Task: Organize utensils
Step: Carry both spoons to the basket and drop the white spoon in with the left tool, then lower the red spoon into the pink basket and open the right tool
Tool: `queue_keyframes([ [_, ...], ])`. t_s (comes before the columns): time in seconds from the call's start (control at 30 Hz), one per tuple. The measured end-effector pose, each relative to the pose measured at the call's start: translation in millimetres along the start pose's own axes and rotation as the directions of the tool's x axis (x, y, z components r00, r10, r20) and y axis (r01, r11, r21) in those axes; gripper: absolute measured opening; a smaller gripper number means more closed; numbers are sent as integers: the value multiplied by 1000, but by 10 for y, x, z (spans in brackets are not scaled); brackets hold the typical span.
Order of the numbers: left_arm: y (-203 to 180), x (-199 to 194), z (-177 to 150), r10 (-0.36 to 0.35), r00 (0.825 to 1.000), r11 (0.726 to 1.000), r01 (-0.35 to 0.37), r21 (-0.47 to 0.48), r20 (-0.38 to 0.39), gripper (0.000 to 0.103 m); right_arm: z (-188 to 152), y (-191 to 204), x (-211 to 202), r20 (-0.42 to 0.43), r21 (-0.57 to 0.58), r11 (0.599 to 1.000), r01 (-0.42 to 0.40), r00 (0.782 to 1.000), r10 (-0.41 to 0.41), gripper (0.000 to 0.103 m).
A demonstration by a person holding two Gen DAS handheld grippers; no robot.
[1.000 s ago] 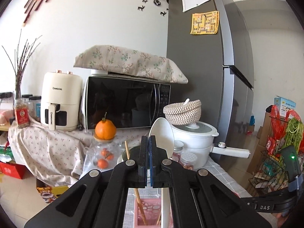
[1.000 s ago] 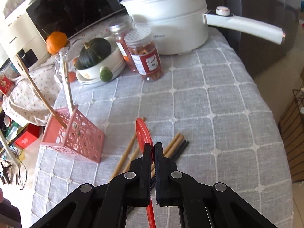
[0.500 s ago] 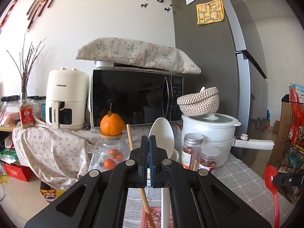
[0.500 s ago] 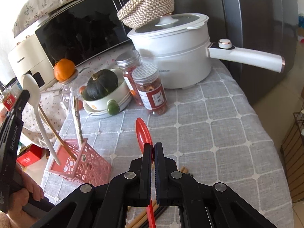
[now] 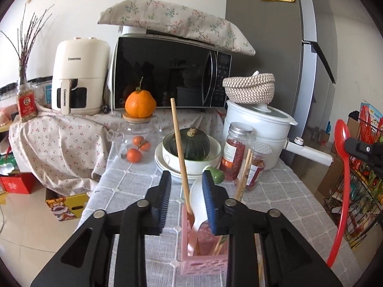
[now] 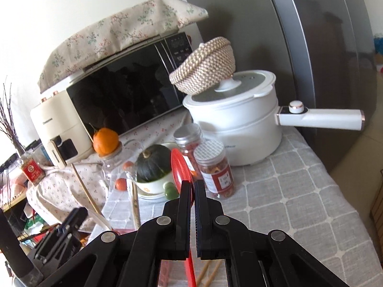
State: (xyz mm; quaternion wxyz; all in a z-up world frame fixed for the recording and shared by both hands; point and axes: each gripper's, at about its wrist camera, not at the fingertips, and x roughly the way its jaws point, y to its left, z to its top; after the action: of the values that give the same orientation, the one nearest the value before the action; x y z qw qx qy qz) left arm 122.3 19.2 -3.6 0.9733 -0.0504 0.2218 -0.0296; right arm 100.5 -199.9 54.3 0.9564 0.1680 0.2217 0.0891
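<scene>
Currently, biggest first: grey fridge (image 5: 275, 55) at far right, black microwave (image 5: 172, 74) left of it under a floral cloth (image 5: 177, 21), cream air fryer (image 5: 79, 76) further left. White electric pot (image 6: 239, 122) sits far right on the grey checked tablecloth (image 6: 299, 191), with a woven basket (image 6: 205, 64) tilted on its lid. Bowl with a dark green squash (image 5: 190, 146) sits mid-table, glass teapot (image 5: 138, 141) to its left with an orange (image 5: 140, 104) on its lid, two red-filled jars (image 5: 237, 153) to the bowl's right.

Pink utensil basket (image 5: 203, 260) is on the near part of the table, directly under the left gripper (image 5: 186, 201). It holds a wooden stick (image 5: 179, 153) leaning left, chopsticks (image 5: 244, 174) leaning right, and the white spoon (image 5: 199, 205), handle down in the basket.

Left gripper: jaws opening, partly spread. White spoon's bowl is between them, up against the right pad; left pad is clear of it, so no clamp.

Right gripper (image 6: 192, 191): jaws closed on the red spoon (image 6: 180, 169), bowl sticking up past the fingertips, handle running down under the gripper. In the left wrist view it hangs in the air at the right edge, above table level, well apart from the basket. More chopsticks (image 6: 208, 275) lie on the cloth below it.
</scene>
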Motion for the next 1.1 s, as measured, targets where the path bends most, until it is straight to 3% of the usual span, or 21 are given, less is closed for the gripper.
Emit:
queue_keyframes([
  [0.1,57,-110,80,-3,995,999,0,-32,-99,41,59,135,-4,37,14,999,-36,999,35,2],
  [0.2,139,-219,154,4,979,999,-14,-44,-203,50,89,298,53,58,21,997,-70,996,69,2],
  [0.27,192,-260,157,37,959,999,-42,-10,-282,65,98,413,124,65,19,995,-93,994,92,2],
  [0.3,229,-269,136,42,946,999,-42,6,-321,68,107,463,173,72,22,994,-104,992,102,2],
  [0.47,480,-200,-12,37,900,999,-43,-4,-434,71,63,702,406,127,54,989,-134,984,126,2],
  [0.77,751,-62,-85,56,879,998,-64,-1,-474,71,-191,1034,713,234,20,998,-62,971,56,2],
  [0.97,862,-14,-100,83,879,995,-99,-9,-470,71,-382,1079,824,261,29,1000,4,965,-11,2],
  [1.1,891,7,-119,90,879,994,-108,-11,-468,71,-495,1027,828,244,71,997,-11,970,-6,6],
])
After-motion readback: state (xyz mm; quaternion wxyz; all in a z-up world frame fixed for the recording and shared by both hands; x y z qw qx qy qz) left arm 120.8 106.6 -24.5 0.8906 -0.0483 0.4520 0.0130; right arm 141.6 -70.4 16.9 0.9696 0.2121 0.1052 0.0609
